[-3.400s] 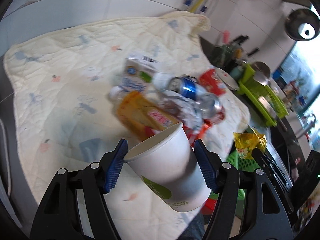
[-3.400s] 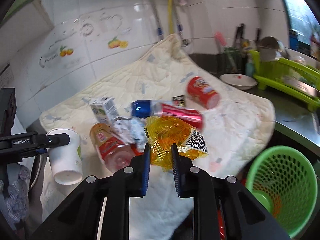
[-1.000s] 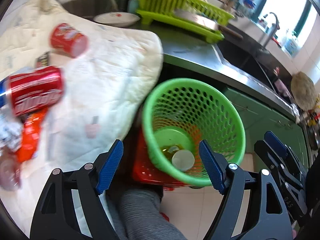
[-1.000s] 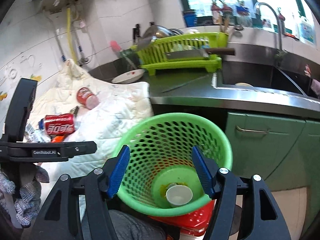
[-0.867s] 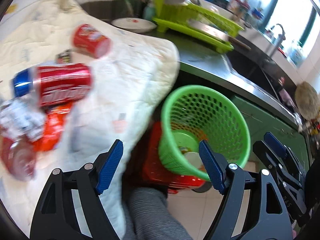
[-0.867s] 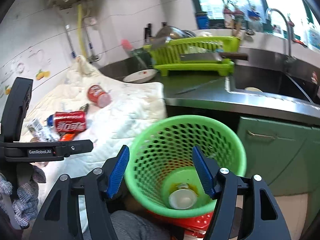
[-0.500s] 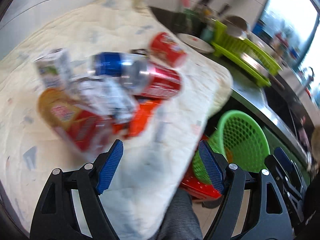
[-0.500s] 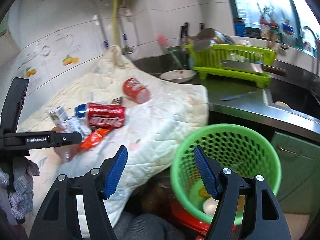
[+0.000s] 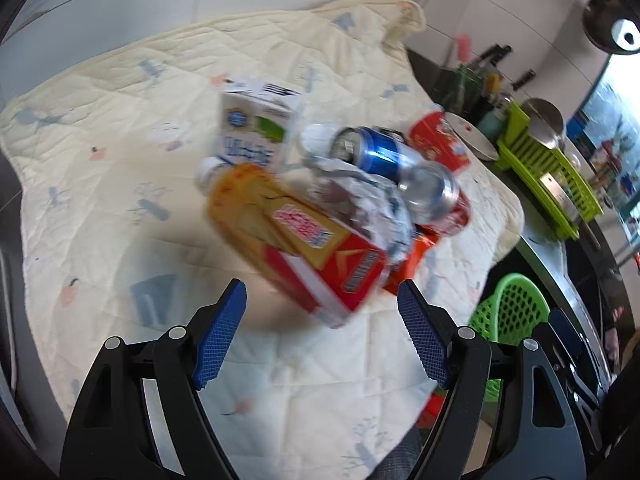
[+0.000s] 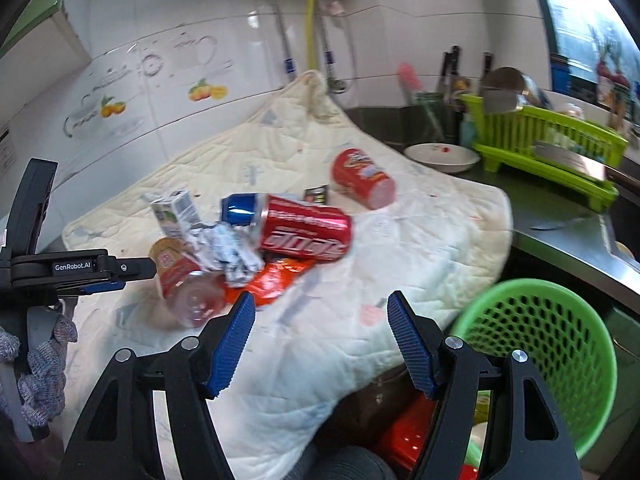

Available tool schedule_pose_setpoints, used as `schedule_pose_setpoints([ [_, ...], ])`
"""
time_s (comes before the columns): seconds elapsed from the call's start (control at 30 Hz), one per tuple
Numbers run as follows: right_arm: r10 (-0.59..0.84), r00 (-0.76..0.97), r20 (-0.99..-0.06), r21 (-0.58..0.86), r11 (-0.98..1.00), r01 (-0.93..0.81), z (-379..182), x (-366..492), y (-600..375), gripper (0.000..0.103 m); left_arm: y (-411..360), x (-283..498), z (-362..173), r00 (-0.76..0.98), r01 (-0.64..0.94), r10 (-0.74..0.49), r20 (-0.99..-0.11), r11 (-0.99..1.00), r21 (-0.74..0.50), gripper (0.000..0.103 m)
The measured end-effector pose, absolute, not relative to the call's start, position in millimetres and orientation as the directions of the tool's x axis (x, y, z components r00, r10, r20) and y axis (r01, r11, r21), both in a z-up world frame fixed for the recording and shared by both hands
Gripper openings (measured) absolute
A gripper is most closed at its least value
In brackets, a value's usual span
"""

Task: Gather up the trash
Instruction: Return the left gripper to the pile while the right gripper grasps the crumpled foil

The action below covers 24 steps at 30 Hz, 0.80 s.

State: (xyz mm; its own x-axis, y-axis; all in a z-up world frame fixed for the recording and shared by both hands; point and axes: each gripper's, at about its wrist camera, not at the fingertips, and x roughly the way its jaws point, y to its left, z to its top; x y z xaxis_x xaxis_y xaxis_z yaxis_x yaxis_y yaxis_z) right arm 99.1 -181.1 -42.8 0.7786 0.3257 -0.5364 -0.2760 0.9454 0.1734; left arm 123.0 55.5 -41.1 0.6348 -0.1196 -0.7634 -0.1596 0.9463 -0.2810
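— Looking at the pile on the quilt (image 9: pixel 100 160), which piece lies closest to a gripper?

— The orange-and-red bottle (image 9: pixel 296 240). It lies on its side at the near edge of the pile, base toward the left gripper (image 9: pixel 320 340), white cap pointing away, its long axis slanted across the gap between the jaws.

— And the jaws?

— Spread wide on both, nothing between them. The right gripper (image 10: pixel 320 344) faces the same bottle too, but the bottle sits off to its left, with the red can (image 10: pixel 306 232) beyond the bottle.

— Where must it go?

— The green basket (image 10: pixel 560 344), off the quilt's right edge. I judge the left hand nearer; rolling its wrist would put the pads across the bottle's width.
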Motion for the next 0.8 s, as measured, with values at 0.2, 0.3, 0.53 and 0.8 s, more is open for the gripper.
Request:
schedule_pose_setpoints([
  [0.2,0.403,0.734,-0.547,0.188,0.913,-0.361,-39.7,127.0,-140.8,0.066,87.9,117.4,-42.6,0.643,-0.222,-0.085,-0.762,0.93,-0.292,0.077],
  [0.3,0.427,0.716,-0.552,0.187,0.901,-0.392,-38.5,141.3,-120.9,0.066,99.5,116.4,-45.0,0.64,-0.242,-0.076,-0.764,0.924,-0.295,0.077],
  [0.53,0.456,0.677,-0.578,0.135,0.871,-0.472,-39.3,171.3,-74.0,0.066,119.4,117.2,-49.4,0.637,-0.279,-0.058,-0.769,0.912,-0.3,0.077],
  [0.8,0.465,0.608,-0.643,0.112,0.843,-0.526,-45.9,208.8,-45.0,0.062,133.1,119.1,-56.4,0.629,-0.304,-0.055,-0.775,0.901,-0.31,0.077],
])
